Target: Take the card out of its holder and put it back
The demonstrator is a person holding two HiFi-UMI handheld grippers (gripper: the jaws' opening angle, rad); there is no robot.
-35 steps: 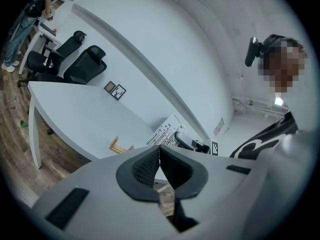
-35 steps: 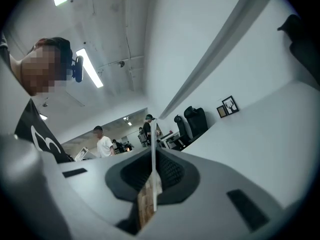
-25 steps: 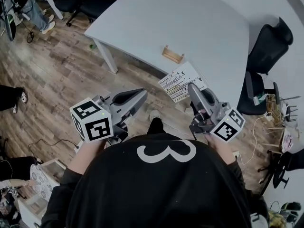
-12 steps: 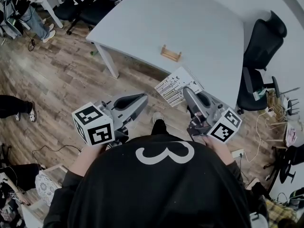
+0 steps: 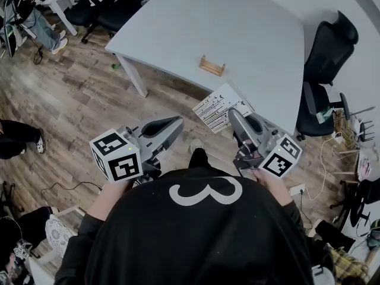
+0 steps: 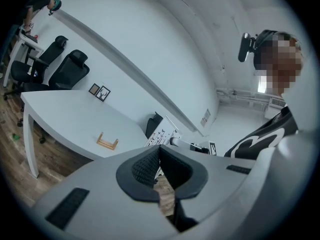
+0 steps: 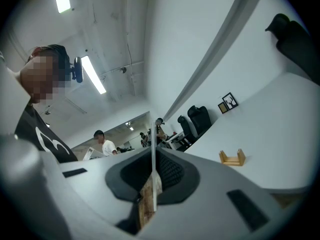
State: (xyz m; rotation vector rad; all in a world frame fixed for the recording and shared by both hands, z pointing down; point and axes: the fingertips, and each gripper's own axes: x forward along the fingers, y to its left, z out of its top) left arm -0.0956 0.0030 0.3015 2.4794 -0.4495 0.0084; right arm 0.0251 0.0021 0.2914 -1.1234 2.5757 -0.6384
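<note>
**A:** What lies closest to the person?

**B:** The two hand-held grippers, one in each hand, just ahead of the black shirt. The left hand-held gripper point(image 5: 177, 123) has its jaws pressed together at the tips, with nothing between them. Through the small gap behind the pads, only the wooden floor point(image 5: 77, 100) shows.

**A:** And the other one?

**B:** The right hand-held gripper point(image 5: 233, 115) pinches the card point(image 5: 222, 107) by its near edge. In the head view the white card, printed with rows of dark marks, sticks out ahead of the jaws. It hangs in the air just beside the near edge of the tabletop point(image 5: 249, 28). In the right gripper view it stands edge-on, a thin pale line between the two dark pads.

**A:** Where is the holder?

**B:** Farther on. The small wooden card holder point(image 5: 212, 66) stands on the pale tabletop, set in from the near edge. The card is out of it and well apart from it.

**A:** Anything beyond that?

**B:** A black office chair point(image 5: 332, 46) stands at the right side of the tabletop. More chairs and a seated person are at the far left corner.
</note>
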